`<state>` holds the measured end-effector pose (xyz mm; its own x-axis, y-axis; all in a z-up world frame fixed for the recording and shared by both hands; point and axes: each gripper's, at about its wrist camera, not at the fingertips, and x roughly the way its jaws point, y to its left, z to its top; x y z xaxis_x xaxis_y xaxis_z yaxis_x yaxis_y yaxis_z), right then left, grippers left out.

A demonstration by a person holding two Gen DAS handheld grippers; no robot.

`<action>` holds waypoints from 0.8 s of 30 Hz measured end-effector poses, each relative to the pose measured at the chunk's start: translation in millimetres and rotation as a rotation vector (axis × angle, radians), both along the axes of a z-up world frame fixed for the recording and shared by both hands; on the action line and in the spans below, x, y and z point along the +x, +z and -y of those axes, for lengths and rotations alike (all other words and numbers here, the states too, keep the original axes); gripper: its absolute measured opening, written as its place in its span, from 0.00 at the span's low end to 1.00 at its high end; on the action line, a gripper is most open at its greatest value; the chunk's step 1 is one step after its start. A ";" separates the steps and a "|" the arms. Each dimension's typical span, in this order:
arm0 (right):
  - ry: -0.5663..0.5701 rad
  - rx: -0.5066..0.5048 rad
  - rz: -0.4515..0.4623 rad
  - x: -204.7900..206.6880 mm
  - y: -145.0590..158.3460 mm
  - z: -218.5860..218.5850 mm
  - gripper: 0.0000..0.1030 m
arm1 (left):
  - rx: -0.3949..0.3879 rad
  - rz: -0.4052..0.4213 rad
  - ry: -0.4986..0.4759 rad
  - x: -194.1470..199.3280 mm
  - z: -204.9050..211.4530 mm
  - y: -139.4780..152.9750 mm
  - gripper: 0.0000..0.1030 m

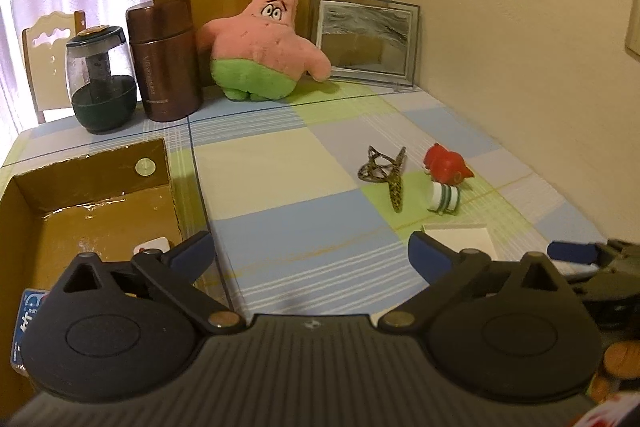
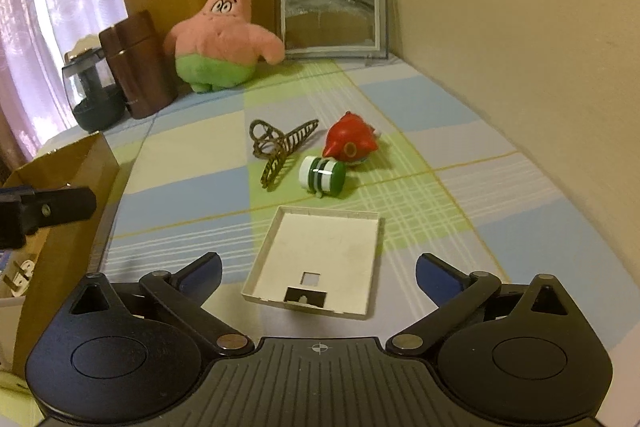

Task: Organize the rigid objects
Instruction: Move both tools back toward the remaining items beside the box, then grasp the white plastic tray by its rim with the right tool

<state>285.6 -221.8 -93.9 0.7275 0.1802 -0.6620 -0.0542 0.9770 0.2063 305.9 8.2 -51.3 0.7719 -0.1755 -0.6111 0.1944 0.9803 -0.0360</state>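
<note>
On the checked tablecloth lie a brown hair claw (image 2: 280, 147), a red fish-like toy (image 2: 350, 143), a green-and-white spool (image 2: 322, 177) and a flat white plastic cover (image 2: 320, 239). My right gripper (image 2: 320, 267) stands open just over the cover's near end, with nothing pressed between its fingers. My left gripper (image 1: 312, 251) is open too, over the right wall of an open cardboard box (image 1: 92, 171) and the cloth beside it. In the left wrist view the hair claw (image 1: 384, 171), toy (image 1: 446, 163) and spool (image 1: 444, 197) lie ahead to the right.
A pink plush star (image 1: 264, 39), a brown flask (image 1: 166, 59), a dark jar (image 1: 100, 79) and a framed picture (image 1: 364, 35) line the table's back. A wall runs along the right. The box holds a white plug (image 1: 150, 247) and a blue packet (image 1: 30, 307).
</note>
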 end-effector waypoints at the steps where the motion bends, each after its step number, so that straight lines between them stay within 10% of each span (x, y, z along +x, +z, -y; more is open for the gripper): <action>1: 0.004 -0.007 -0.002 3.0 -1.8 -3.0 0.98 | -0.004 0.000 0.006 2.0 -0.8 0.1 0.98; 24: -0.057 -0.135 -0.057 42.3 -42.8 -32.2 0.98 | -0.022 0.006 0.033 12.7 -10.2 -1.4 0.98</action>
<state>327.9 -189.6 -136.7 0.6943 0.0465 -0.7182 0.0097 0.9972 0.0739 318.6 18.4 -52.7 0.7811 -0.1637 -0.6026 0.1627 0.9850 -0.0568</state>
